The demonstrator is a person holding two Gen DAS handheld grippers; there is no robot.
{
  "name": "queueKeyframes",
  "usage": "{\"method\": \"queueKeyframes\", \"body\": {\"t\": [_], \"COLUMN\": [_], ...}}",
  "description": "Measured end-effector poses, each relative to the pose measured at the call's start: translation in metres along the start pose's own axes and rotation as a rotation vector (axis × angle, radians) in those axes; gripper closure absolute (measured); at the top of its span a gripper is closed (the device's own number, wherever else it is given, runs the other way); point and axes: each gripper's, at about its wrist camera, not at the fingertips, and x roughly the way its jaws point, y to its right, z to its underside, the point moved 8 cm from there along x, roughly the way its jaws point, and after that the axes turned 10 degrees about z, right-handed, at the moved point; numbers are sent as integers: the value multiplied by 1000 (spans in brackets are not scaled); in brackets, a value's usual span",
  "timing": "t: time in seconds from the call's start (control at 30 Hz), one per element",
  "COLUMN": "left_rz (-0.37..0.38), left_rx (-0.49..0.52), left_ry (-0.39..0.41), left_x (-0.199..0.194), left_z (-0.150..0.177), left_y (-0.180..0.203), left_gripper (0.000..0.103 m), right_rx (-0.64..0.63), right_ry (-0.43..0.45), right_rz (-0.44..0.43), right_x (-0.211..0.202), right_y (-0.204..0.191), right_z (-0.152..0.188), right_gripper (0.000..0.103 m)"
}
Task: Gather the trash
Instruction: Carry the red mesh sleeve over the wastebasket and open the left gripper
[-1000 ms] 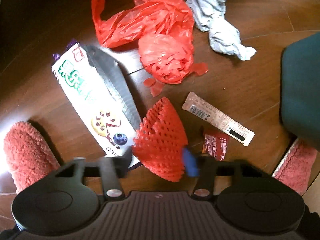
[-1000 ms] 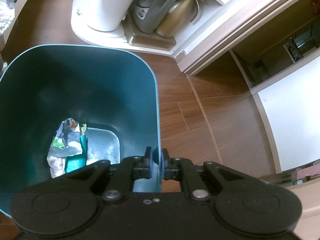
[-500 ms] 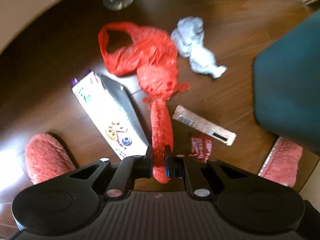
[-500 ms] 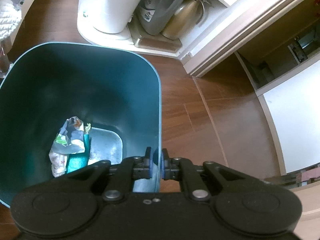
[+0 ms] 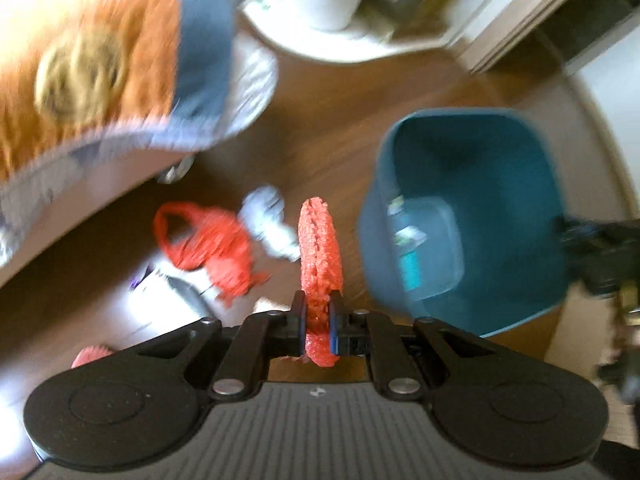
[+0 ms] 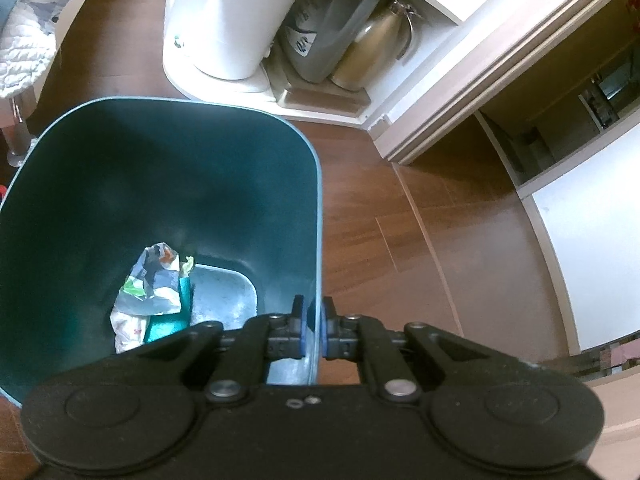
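The bin (image 5: 472, 216) stood at two o'clock of the left gripper (image 5: 318, 316), which clamped the foam net (image 5: 320, 248). A plastic bag (image 5: 208, 244) and crumpled paper (image 5: 268, 220) lay on the floor (image 5: 332, 148) at ten o'clock. Wrappers (image 6: 150, 292) lay inside the bin, whose wall sat between the right gripper's (image 6: 313, 330) jaws.

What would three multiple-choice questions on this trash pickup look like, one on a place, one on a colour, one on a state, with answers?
1. Where does the right gripper grip?
A. the bin's rim
B. a bottle
C. a shelf

2. What colour is the foam net in the left gripper?
A. green
B. red
C. white

3. What state is the bin in?
A. empty
B. tipped flat on the floor
C. holding a few wrappers

Answers:
1 A, its pads sit on either side of the bin's wall.
2 B, the net between the pads is red.
3 C, crumpled wrappers lie at its bottom.
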Motion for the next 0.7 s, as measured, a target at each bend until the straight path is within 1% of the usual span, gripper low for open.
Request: {"method": "queueKeyframes", "body": {"t": [0.13,0.17,0.23,0.33,0.4,0.57,0.7], "left_rz": [52,65,64,81,77,74,65], "left_rx": [67,86,135,186,216,253,269], "left_ry": [21,23,33,25,15,-19,-51], "left_x": [-6,-3,4,19,32,59,81], "left_z": [-17,-20,-28,-35,-40,-41,-40], "left_y": [44,54,75,101,113,131,130], "left_gripper": [93,93,93,93,93,93,93], "right_rx": [-3,-2,2,6,10,1,-1], "right_ry": [7,7,5,7,8,26,34], "right_rz": [-4,-6,-9,-19,-27,-49,-56], "right_x": [-1,0,0,0,-1,-5,-6], "right_y": [0,0,0,0,1,-1,-1], "right_z": [0,0,0,-1,-1,-2,-3], "right_gripper": [97,97,97,98,98,99,99]}}
